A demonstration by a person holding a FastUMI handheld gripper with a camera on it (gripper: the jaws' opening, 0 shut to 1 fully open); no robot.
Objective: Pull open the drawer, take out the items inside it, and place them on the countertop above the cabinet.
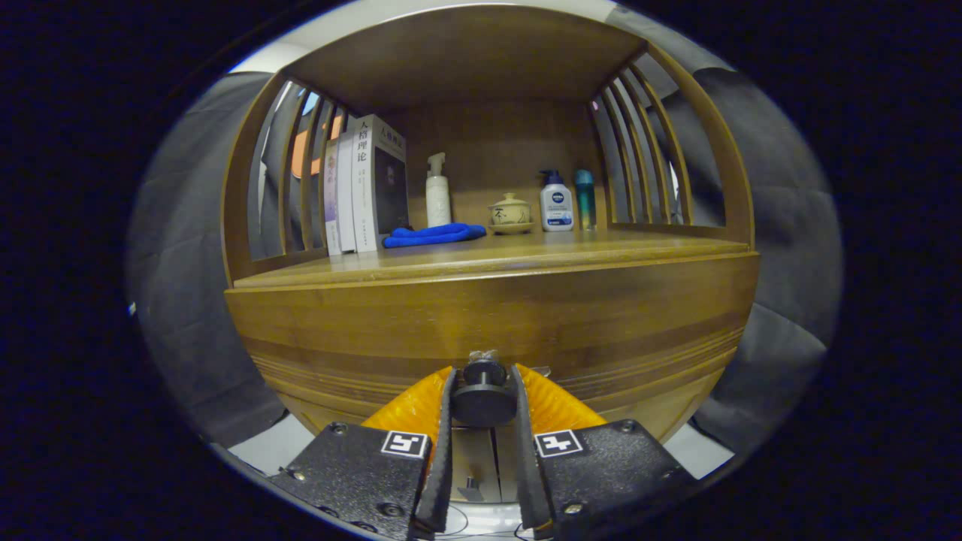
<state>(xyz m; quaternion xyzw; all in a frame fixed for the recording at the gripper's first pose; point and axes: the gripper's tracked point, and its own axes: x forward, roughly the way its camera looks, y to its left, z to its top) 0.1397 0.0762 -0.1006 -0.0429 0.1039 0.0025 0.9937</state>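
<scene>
Nearest, the gripper (483,394) has its two fingers pinched on the round dark knob (483,400) of the drawer (488,330), one finger pressing each side of it. The drawer front is a wide wooden panel directly ahead, and it looks flush with the cabinet, so the drawer appears closed and whatever lies inside is hidden. This reads as the first step of the task: the knob is grasped and the pull has not yet opened anything. The next move likely calls for a straight draw back toward the near side, keeping the pinch firm so the knob does not slip out. Above the drawer is the countertop (526,252), where the items are to go. Farther back on it, from left to right, stand upright books (366,184), a folded blue cloth (434,235), a white pump bottle (437,191), a small lidded pot (510,213), a white lotion bottle (556,203) and a teal bottle (585,197).
</scene>
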